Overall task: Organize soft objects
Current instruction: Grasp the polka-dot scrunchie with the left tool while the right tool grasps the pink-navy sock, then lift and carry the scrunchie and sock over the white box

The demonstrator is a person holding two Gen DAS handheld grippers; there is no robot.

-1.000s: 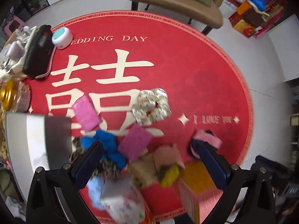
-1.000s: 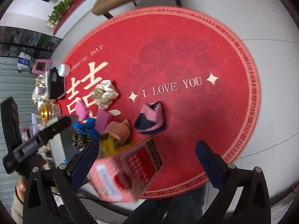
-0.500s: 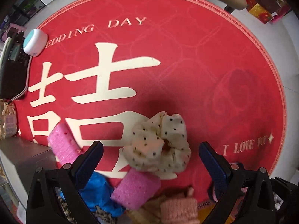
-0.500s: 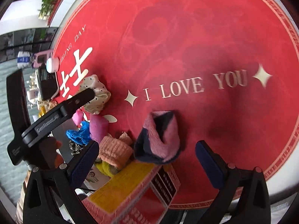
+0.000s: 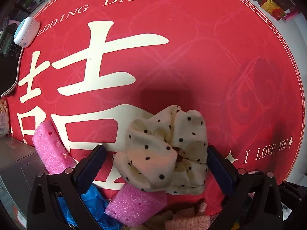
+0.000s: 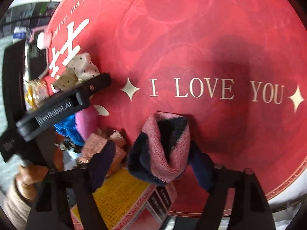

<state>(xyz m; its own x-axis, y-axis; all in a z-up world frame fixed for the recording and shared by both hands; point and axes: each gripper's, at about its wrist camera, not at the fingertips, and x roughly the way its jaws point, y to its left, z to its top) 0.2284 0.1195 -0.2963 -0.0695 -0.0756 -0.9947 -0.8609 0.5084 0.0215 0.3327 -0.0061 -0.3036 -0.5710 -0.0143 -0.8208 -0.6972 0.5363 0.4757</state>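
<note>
Red round rug (image 5: 191, 48): both hand-held grippers spread, left (image 5: 153, 164) astride dotted scrunchie (image 5: 165, 153), right (image 6: 151, 163) closing around knit sock (image 6: 163, 149).

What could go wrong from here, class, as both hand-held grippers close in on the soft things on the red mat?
1. The right hand-held gripper, its jaws just closing around the pink and navy sock, may also catch the yellow-topped box right beside it.
2. The left hand-held gripper straddles the dotted scrunchie; the loose fabric may slip, or the pink foam block below may get nudged.

Scrunchie (image 5: 165, 151) on mat (image 5: 191, 57); foam blocks (image 5: 134, 205) near it; rolled sock (image 6: 163, 149) beside box (image 6: 122, 197).
</note>
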